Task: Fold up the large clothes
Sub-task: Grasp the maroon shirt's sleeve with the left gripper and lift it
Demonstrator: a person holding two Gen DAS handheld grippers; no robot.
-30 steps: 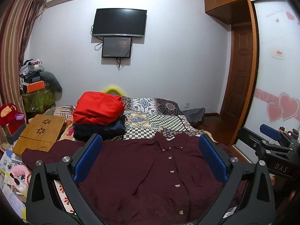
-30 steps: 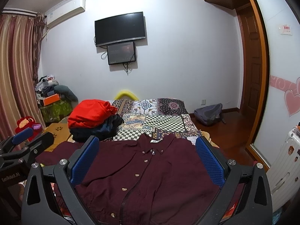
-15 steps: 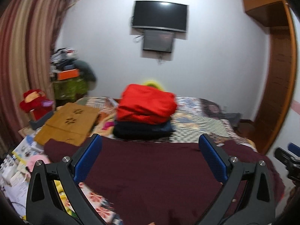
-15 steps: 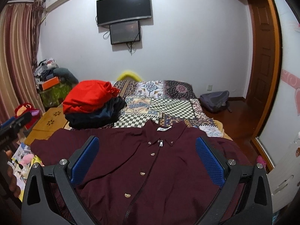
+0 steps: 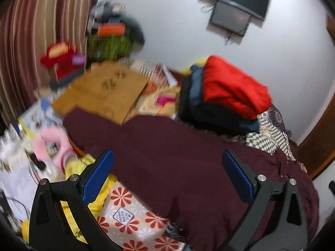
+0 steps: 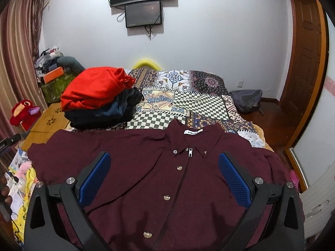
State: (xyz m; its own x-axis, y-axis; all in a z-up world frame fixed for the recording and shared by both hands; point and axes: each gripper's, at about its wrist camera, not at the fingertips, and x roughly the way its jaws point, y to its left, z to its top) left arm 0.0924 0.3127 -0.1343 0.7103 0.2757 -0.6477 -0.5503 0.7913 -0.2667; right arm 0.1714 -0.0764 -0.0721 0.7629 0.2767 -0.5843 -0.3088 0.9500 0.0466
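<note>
- The maroon shirt (image 6: 180, 179) lies flat on the bed (image 6: 188, 104), front side up, with the collar (image 6: 192, 135) at the far end and the row of buttons running toward the camera. So its long axis goes from near to far, and the sleeves go out to the sides.
- The right tool (image 6: 164, 177) hangs over the chest of the shirt, with the zipper line between its blue pads. Its jaws are spread wide and they pinch nothing.
- The left tool (image 5: 167, 175) is over the left part of the shirt (image 5: 167, 156) and is turned toward the left sleeve (image 5: 83, 123), which reaches out to the bed edge near the wooden board (image 5: 102, 87). Its jaws are also spread wide, with nothing between them. This view is blurred.
- I judge that the left tool is the nearer one for the left sleeve, and the right tool for the other side; the first fold probably brings a sleeve inward across the long axis.
- The pile of folded clothes (image 6: 98, 96) sits just beyond the left shoulder of the shirt, so a fold to that side has little free room.
</note>
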